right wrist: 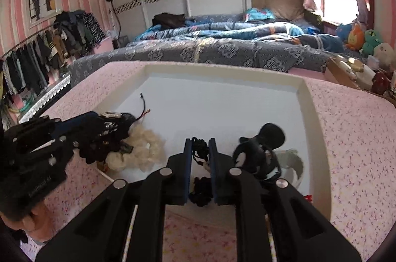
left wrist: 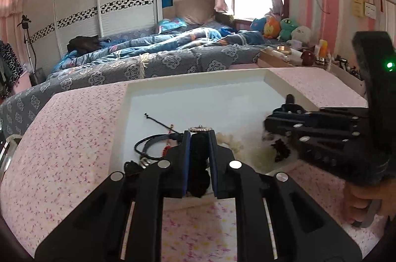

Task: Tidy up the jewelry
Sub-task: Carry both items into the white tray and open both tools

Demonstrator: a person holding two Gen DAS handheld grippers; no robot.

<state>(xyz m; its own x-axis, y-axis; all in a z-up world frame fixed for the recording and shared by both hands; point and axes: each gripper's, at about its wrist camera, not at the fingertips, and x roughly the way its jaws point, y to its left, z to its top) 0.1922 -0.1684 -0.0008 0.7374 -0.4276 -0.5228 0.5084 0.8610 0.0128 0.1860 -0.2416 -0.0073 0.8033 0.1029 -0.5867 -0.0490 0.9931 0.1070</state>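
Note:
A white tray (left wrist: 198, 79) lies on a pink flowered tablecloth (left wrist: 74, 138). My left gripper (left wrist: 200, 134) is shut on a black fuzzy hair tie (left wrist: 198, 163) topped by a rhinestone piece (left wrist: 201, 129), low over the tray's near left part. My right gripper (right wrist: 200, 142) is shut on a black beaded string (right wrist: 200, 150) over the tray's near edge. In the tray lie a black cord loop (left wrist: 148, 145), a thin black cord with red beads (left wrist: 160, 123), a white fluffy scrunchie (right wrist: 142, 149) and a black mouse-eared clip (right wrist: 259, 150). Each gripper shows in the other's view: the right gripper (left wrist: 268, 129) and the left gripper (right wrist: 121, 120).
The far half of the tray (right wrist: 222, 101) holds nothing. A bed with grey and blue bedding (left wrist: 148, 59) runs behind the table. Small boxes and bottles (left wrist: 292, 54) crowd the back right, with plush toys (left wrist: 284, 28) behind. A clothes rack (right wrist: 37, 51) stands at the left.

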